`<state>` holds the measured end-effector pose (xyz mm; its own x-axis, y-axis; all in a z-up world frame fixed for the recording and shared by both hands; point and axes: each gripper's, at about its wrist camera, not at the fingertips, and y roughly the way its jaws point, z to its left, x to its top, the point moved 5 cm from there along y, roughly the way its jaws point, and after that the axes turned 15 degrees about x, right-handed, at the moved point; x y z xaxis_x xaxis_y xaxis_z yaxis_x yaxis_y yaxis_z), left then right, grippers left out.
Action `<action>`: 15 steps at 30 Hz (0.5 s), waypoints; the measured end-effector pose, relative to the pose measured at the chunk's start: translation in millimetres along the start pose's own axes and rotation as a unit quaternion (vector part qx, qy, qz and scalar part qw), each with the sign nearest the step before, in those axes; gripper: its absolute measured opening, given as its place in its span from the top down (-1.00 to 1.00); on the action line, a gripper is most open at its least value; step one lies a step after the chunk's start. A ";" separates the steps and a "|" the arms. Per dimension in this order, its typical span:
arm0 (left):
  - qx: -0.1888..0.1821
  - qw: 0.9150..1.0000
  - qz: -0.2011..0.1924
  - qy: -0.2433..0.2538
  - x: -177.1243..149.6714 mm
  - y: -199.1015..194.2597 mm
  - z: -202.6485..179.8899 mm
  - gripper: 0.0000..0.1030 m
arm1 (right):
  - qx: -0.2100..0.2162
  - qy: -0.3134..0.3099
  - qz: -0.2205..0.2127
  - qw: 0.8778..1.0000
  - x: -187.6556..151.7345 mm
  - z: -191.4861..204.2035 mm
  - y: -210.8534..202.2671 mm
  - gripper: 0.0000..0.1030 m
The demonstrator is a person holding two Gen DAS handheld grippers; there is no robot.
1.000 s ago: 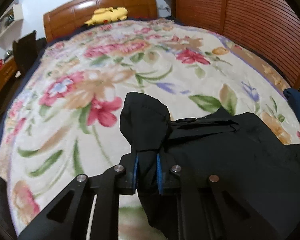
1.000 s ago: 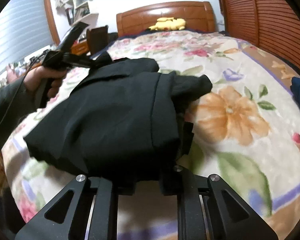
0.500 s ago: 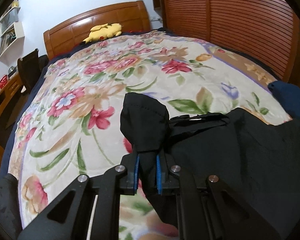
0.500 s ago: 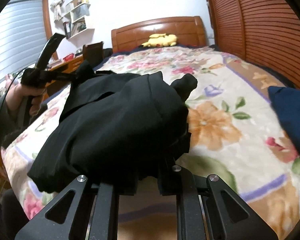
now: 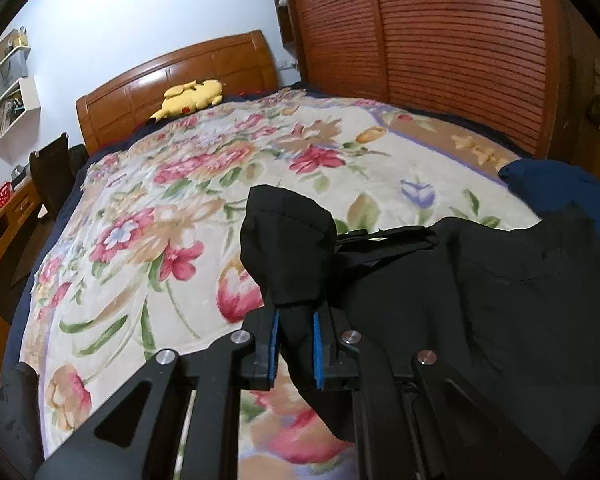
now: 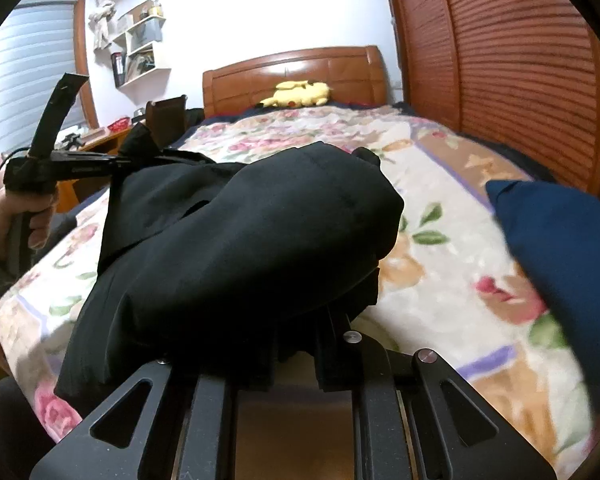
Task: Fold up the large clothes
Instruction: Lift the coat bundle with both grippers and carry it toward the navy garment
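A large black garment [image 5: 480, 304] hangs above the flowered bedspread [image 5: 188, 208], held up between both grippers. My left gripper [image 5: 294, 344] is shut on one bunched corner of it, which sticks up past the blue pads [image 5: 275, 340]. In the right wrist view the black garment [image 6: 252, 240] drapes over my right gripper [image 6: 296, 344], which is shut on its other end; the fingertips are hidden under cloth. The left gripper also shows in that view [image 6: 136, 152], held in a hand at the left, clamping the far corner.
A dark blue folded garment [image 6: 564, 240] lies on the bed's right side, also in the left wrist view [image 5: 560, 192]. A yellow plush toy [image 5: 190, 98] lies by the wooden headboard [image 5: 180, 72]. A slatted wooden wardrobe [image 5: 440, 40] stands right; a desk and chair [image 5: 48, 168] left.
Both grippers have risen and drawn back toward the bed's foot with the black garment, lifting it off the bedspread. The blue garment has come nearer on the right.
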<state>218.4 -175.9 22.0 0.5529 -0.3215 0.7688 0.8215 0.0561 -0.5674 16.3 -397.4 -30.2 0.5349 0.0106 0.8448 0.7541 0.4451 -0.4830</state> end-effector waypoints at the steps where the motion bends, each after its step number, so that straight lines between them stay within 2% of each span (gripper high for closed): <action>1: 0.001 1.000 -0.003 0.000 1.6 -1.8 -1.3 0.82 | -0.003 -0.007 -0.002 1.000 2.7 1.8 -3.6 0.79; 8: -0.018 0.999 -0.038 -0.001 43.9 -18.6 -29.5 0.82 | -0.042 -0.050 -0.013 0.998 26.2 -8.1 -29.5 0.80; 15: -0.048 0.994 -0.098 -0.008 127.2 -42.8 -96.3 0.83 | -0.118 -0.104 -0.023 0.987 79.6 -45.8 -89.0 0.80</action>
<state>240.1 -310.2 115.6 0.3865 -0.3023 0.8713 0.8969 -0.0971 -0.4315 9.3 -477.2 69.5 0.4272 0.1893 0.8841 0.8562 0.2295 -0.4628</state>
